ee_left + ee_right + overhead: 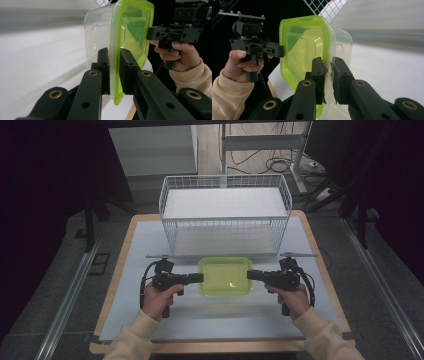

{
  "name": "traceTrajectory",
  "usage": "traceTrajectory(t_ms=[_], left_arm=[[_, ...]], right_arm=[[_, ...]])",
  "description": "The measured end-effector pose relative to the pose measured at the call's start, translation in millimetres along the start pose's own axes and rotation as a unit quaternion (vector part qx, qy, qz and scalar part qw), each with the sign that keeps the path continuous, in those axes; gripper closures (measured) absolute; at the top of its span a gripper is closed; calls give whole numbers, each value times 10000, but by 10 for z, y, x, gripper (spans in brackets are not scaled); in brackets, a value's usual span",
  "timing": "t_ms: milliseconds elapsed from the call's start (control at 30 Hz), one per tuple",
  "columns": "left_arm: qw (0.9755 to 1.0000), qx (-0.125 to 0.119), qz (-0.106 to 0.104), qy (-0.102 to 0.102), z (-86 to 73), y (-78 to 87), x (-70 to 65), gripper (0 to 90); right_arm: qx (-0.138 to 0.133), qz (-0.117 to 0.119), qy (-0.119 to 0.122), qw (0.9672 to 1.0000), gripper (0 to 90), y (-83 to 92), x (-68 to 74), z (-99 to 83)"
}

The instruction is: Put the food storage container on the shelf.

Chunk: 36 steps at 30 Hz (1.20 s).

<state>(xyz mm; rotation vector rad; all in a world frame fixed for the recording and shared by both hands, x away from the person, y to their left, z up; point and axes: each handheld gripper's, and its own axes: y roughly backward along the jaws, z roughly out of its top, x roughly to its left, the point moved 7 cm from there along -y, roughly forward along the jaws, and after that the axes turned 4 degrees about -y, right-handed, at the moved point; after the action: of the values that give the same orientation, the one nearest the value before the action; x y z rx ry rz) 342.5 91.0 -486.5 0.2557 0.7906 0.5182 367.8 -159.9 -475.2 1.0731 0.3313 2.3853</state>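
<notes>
Here the left gripper (199,278) is clamped on the left rim of a green-lidded clear container (225,276), near the front of the bench (125,285). The right gripper (250,274) pinches its right rim. Behind stands a white wire basket (225,212).

Even overhead light is seen on the table (150,320); surroundings are left near black. A soft shadow is cast under the container (225,276) between both grippers, with a small glare spot on the lid. In the gripper views, the background beyond the jaws is smeared and overexposed; the jaws are rendered sharp.
</notes>
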Motion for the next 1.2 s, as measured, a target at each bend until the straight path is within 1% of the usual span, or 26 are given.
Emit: traceTrajectory(t_ms=[100, 133, 200, 267, 367, 400, 567, 600, 700, 767, 900, 933, 1033, 1167, 1200], left_arm=[[10000, -10, 10, -14, 31, 10, -9, 809], [10000, -10, 8, -24, 47, 17, -16, 809], [10000, -42, -2, -56, 99, 42, -33, 809], [10000, -57, 3, -40, 115, 49, -40, 809], [9999, -75, 11, -89, 163, 73, -57, 810], [9999, -88, 12, -76, 180, 79, -66, 810], [9998, -128, -2, -137, 260, 117, -101, 810], [9998, -140, 13, -164, 280, 125, -110, 811], [9995, -185, 25, -236, 349, 155, -136, 810], [9994, -215, 28, -259, 416, 182, -163, 811], [9994, -234, 26, -271, 476, 214, -184, 813], [9993, -253, 27, -276, 502, 228, -196, 813], [9993, -277, 7, -268, 541, 244, -212, 813], [9991, -271, 40, -318, 616, 270, -229, 813], [9990, -289, 32, -331, 657, 282, -237, 813]], right_arm=[[-4, -1, -4, 10000, 804, 7, 15, 25], [-32, -1, 32, 10000, 804, 11, 29, 57], [-41, 3, 50, 10000, 804, 19, 53, 90], [-56, 2, 71, 10000, 804, 23, 66, 108], [-90, -3, 155, 9998, 804, 41, 119, 176], [-96, -11, 181, 9998, 804, 45, 129, 192], [-128, -9, 263, 9996, 804, 67, 177, 260], [-147, -23, 290, 9995, 804, 78, 202, 300], [-171, -17, 324, 9993, 804, 87, 225, 346], [-211, -21, 414, 9989, 803, 101, 266, 421], [-236, -37, 463, 9986, 803, 115, 310, 487], [-250, -32, 495, 9985, 803, 122, 340, 526], [-253, -29, 505, 9984, 804, 127, 357, 556], [-275, -46, 552, 9981, 804, 135, 393, 625], [-288, -54, 575, 9979, 804, 142, 412, 662]])
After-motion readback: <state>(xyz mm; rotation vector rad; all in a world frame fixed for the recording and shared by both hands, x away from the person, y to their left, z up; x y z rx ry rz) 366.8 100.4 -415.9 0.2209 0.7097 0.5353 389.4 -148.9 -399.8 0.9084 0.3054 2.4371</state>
